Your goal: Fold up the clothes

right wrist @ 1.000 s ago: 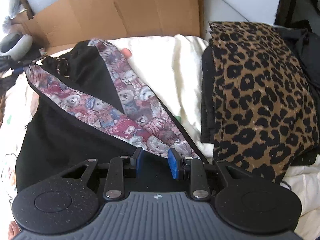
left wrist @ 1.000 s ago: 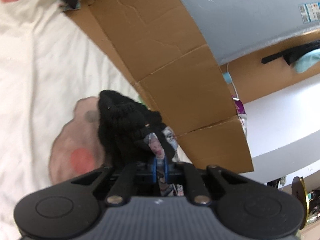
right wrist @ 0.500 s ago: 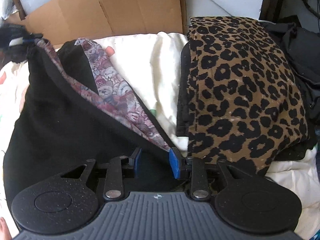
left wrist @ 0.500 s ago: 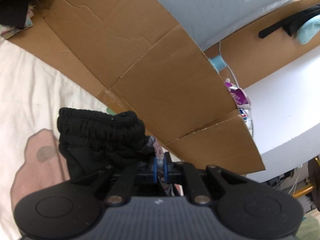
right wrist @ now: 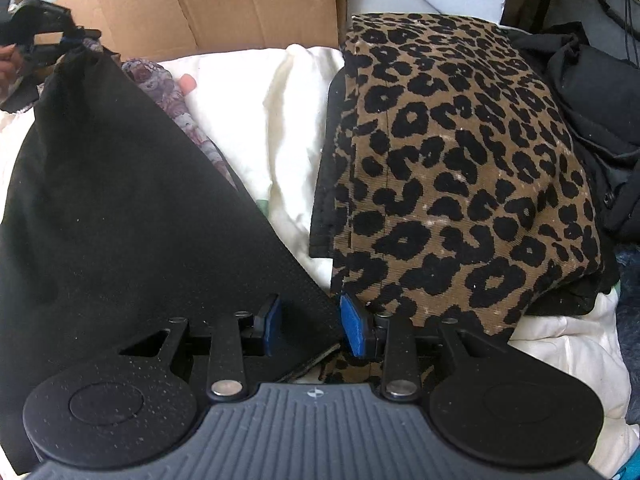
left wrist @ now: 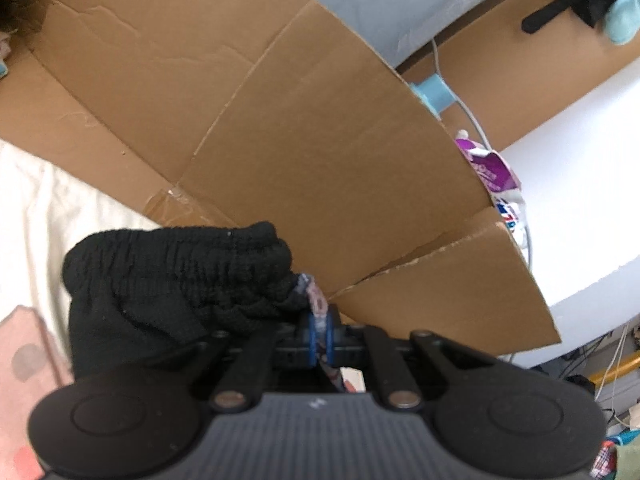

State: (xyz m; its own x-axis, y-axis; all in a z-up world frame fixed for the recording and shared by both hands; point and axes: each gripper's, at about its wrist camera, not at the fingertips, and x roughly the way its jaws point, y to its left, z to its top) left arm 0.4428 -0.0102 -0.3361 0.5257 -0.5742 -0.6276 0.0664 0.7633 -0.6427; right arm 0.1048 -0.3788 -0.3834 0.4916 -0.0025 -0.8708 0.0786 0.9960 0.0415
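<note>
Holding black garment (right wrist: 120, 208), soft, light, limp.
My left gripper (left wrist: 319, 334) is clamped on its far ribbed hem; my right gripper (right wrist: 310, 326) stands apart over near corner.

From my right wrist view, the garment (right wrist: 120, 208) spreads over the left and near part of the bedding (right wrist: 256, 120), its near corner between my right gripper's (right wrist: 310, 326) fingers. To its right, just beside it, a folded patterned piece (right wrist: 460, 168) lies on the bedding, with more clothing (right wrist: 592, 100) at the far right. A cardboard sheet (right wrist: 240, 0) stands at the far side. My left gripper (right wrist: 44, 36), far left, holds the garment's far corner up.
</note>
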